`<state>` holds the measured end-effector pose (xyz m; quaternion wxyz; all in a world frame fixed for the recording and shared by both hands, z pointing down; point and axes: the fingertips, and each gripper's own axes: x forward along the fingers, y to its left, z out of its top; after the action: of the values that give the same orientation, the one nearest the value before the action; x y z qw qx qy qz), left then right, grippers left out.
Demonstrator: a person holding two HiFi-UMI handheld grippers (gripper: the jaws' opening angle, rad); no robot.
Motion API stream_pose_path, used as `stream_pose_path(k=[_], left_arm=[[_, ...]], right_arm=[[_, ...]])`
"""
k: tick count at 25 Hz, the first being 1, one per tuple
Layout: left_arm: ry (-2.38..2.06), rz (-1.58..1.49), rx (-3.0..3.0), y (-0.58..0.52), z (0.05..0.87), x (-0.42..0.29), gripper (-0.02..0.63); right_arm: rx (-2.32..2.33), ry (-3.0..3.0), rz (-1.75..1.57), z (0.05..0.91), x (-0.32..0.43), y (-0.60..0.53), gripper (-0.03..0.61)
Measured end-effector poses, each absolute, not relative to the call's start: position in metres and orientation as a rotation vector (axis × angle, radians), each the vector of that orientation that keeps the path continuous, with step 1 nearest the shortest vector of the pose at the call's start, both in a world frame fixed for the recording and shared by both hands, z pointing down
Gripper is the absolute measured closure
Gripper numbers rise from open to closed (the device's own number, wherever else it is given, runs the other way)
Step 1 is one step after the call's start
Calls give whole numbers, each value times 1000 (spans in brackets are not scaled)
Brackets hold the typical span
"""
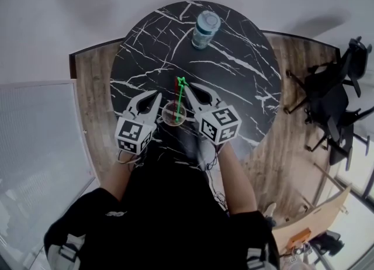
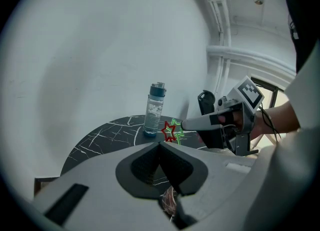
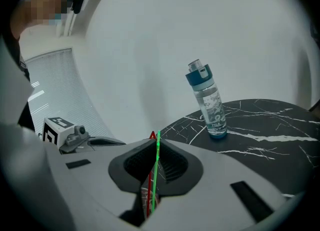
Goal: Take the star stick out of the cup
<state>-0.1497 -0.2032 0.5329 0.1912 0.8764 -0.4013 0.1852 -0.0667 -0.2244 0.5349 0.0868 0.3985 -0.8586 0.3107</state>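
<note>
Bright, even daylight with soft shadows and strong fisheye bending at edges.

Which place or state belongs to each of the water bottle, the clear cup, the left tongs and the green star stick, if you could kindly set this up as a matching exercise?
Things:
1. water bottle
2. clear cup
3. left tongs
4. green star stick

Places or states:
A. closed together, holding nothing
B. standing in the cup, pinched by the right tongs
C. upright on the far side of the marble table
D. on the near side of the table, flanked by both tongs

Pairs: 1-C; 2-D; 3-A; 4-B
</note>
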Motion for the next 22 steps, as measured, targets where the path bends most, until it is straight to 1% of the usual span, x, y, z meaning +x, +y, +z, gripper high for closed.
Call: stream_pose_path(k=[22], left_arm=[[-1182,502,2514,-170,496,-139,615]], right_arm=[[1222,-2707,774,471,-59,-200,569]])
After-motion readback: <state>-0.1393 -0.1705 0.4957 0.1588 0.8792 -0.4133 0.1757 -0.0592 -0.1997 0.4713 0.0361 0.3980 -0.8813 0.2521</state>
